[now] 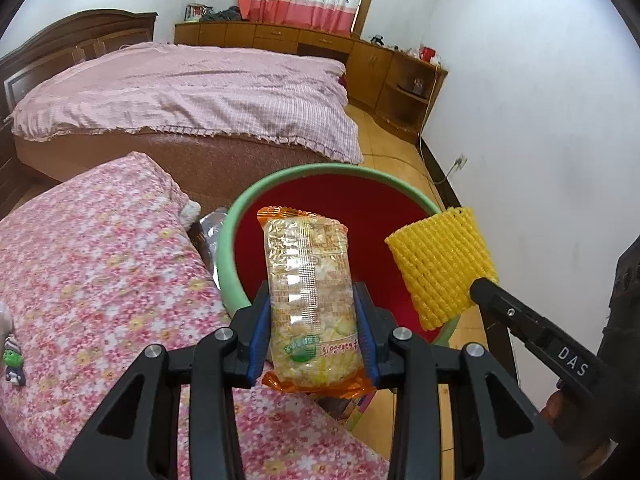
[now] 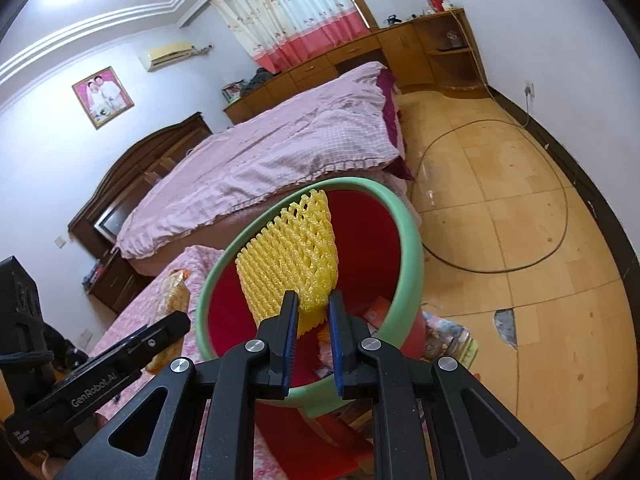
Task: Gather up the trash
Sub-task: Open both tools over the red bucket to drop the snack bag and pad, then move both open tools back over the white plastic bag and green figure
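Observation:
My left gripper (image 1: 312,300) is shut on a clear and orange snack packet (image 1: 308,280) and holds it upright over the near rim of a bin (image 1: 240,216) with a green rim and red inside. My right gripper (image 2: 314,304) is shut on a yellow foam fruit net (image 2: 290,264) and holds it over the same bin (image 2: 412,240). The net (image 1: 440,264) and the right gripper's finger (image 1: 520,316) also show at the right in the left wrist view. The left gripper's side (image 2: 120,352) and the packet (image 2: 174,296) show at the left in the right wrist view.
A pink floral cloth (image 1: 100,272) covers the surface to the left of the bin, with a small green toy (image 1: 12,360) at its left edge. A bed with a pink cover (image 1: 192,96) lies behind. A cable (image 2: 560,208) loops on the wooden floor at the right. Some paper lies inside the bin (image 2: 376,312).

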`<act>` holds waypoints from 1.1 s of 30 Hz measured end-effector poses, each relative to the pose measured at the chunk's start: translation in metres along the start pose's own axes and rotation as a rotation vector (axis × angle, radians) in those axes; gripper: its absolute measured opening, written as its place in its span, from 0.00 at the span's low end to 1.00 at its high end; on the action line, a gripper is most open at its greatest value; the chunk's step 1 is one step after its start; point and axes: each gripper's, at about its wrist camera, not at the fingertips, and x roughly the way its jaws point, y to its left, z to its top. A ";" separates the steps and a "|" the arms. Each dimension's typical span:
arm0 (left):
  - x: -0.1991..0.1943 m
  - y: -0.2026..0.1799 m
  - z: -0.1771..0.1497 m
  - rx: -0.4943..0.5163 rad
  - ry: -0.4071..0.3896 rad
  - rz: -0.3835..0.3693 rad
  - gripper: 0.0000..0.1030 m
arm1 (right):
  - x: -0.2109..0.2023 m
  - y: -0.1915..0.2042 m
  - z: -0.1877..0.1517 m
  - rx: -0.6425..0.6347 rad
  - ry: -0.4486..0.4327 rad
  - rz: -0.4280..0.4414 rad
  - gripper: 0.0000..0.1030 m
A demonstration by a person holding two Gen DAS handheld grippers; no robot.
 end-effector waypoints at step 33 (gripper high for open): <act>-0.037 0.039 -0.010 -0.075 -0.026 0.098 0.37 | 0.005 0.015 -0.003 -0.017 0.044 0.043 0.38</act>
